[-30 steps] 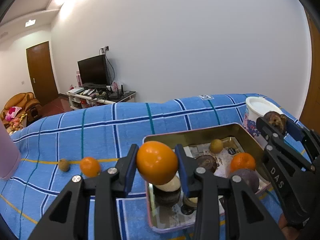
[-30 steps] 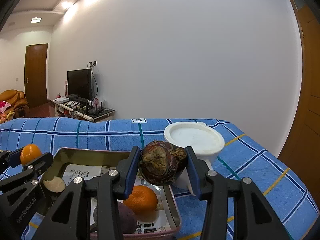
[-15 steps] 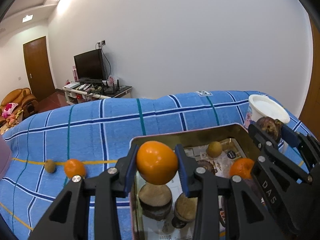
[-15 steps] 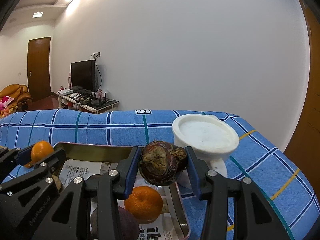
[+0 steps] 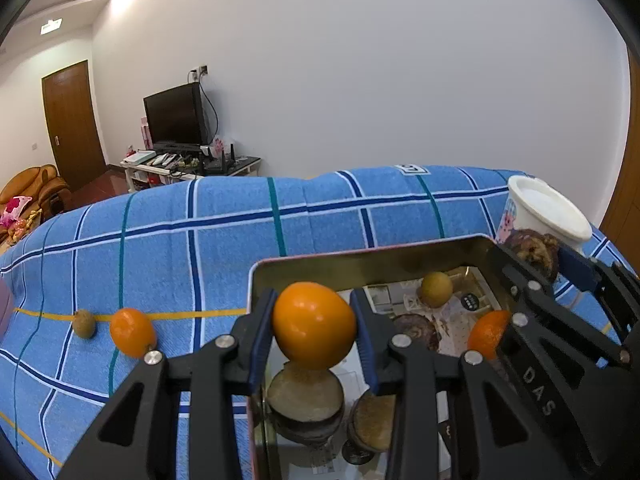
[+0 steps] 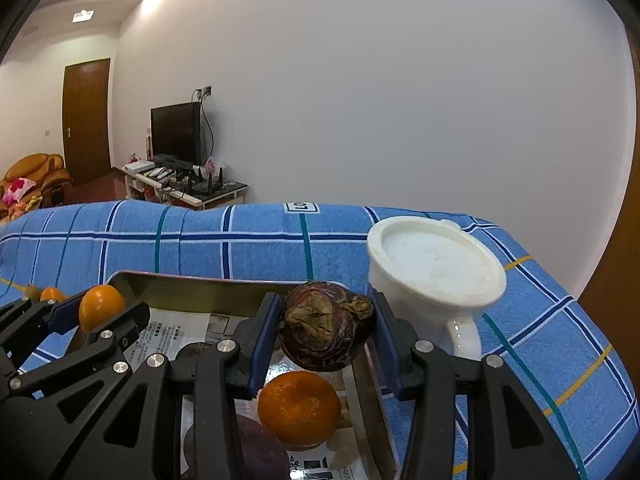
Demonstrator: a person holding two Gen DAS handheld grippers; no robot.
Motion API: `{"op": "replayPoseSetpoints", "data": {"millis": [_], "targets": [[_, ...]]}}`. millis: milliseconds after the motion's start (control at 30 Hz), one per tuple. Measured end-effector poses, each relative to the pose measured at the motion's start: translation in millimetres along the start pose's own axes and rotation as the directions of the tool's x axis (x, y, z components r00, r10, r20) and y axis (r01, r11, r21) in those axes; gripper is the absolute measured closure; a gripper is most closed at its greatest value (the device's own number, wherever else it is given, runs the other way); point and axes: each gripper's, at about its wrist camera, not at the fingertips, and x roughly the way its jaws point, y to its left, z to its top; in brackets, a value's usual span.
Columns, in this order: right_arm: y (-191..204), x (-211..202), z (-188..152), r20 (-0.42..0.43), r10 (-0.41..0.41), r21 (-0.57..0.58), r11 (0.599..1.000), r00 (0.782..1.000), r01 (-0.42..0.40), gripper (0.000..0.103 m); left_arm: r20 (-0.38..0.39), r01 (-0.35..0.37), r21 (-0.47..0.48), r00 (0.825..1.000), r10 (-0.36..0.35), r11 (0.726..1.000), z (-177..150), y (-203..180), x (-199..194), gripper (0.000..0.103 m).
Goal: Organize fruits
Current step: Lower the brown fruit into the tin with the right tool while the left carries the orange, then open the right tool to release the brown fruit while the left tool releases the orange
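My left gripper [image 5: 314, 334] is shut on an orange [image 5: 314, 326] and holds it over the near left corner of a metal tray [image 5: 360, 260]. My right gripper [image 6: 325, 334] is shut on a dark wrinkled fruit [image 6: 322, 332] above the tray's right rim [image 6: 208, 286]. In the tray lie a tangerine [image 6: 298, 408], a small brown fruit [image 5: 436, 289], dark halved fruits [image 5: 306, 404] and a purple fruit [image 6: 258, 452]. The right gripper also shows in the left wrist view [image 5: 560, 264]. The left gripper with its orange shows in the right wrist view [image 6: 100, 310].
A second orange [image 5: 132, 332] and a small brown fruit [image 5: 84, 323] lie on the blue checked cloth [image 5: 200, 240] left of the tray. A white mug [image 6: 434, 268] stands just right of the tray. A pink object [image 5: 4, 308] is at the far left edge.
Both grippers have moved forward over the tray with their fruits still held. The left gripper has shifted right, so the loose orange and brown fruit sit further left in its view.
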Motion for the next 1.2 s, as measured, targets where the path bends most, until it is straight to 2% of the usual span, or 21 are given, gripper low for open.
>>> {"op": "replayPoseSetpoints", "data": {"millis": [467, 1200], "targets": [[11, 19, 1, -0.079, 0.028, -0.036, 0.999, 0.996, -0.031, 0.055, -0.042, -0.004, 0.008, 0.999, 0.004, 1.0, 0, -4, 10, 0.064], [7, 36, -1, -0.171, 0.114, 0.01, 0.993, 0.979, -0.114, 0.055, -0.082, 0.009, 0.032, 0.997, -0.006, 0.999, -2, -9, 19, 0.066]]}}
